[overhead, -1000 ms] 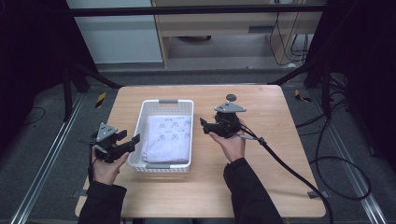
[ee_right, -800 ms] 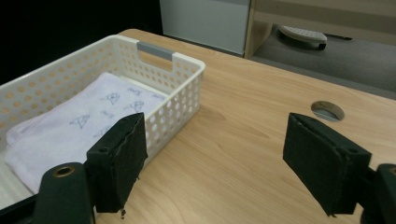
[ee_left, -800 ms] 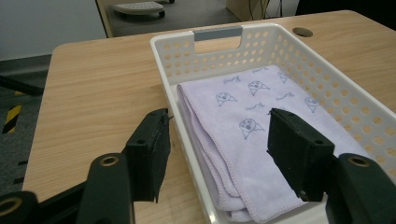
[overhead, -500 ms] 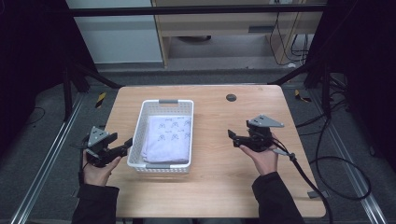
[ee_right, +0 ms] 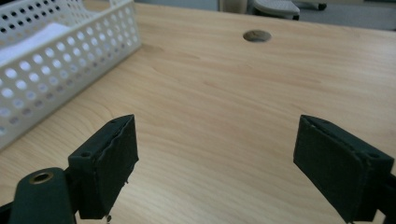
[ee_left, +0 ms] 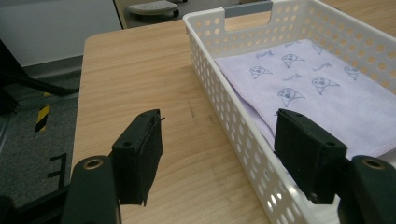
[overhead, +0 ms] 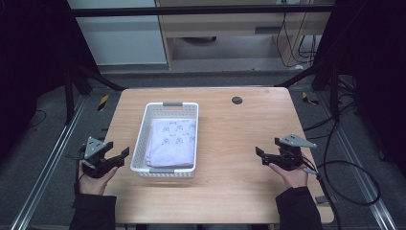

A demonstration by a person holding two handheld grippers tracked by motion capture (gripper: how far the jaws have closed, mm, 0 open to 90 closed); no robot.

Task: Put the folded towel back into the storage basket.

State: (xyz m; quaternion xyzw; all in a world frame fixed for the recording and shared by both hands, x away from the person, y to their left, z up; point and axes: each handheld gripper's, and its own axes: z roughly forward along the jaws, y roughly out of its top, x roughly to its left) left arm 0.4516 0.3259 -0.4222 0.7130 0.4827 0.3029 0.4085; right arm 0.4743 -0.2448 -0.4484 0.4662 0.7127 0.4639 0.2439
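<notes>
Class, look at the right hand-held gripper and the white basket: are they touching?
Apart. In the high view, bare table separates the right hand-held gripper from the white basket; the right gripper view shows open jaws with nothing between them.

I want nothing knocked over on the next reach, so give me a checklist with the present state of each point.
1. Left tongs open: ok, jaws wide apart.
2. Right tongs open: ok, jaws wide apart.
3. Both tongs empty: ok, nothing between either pair of jaws.
4. Cloth folded flat inside the basket: ok.
5. Left tongs clear of the basket: cannot tell; in the left gripper view one jaw overlaps its near wall.
6. Table free between right tongs and basket: ok, only bare wood and a round hole farther back.
</notes>
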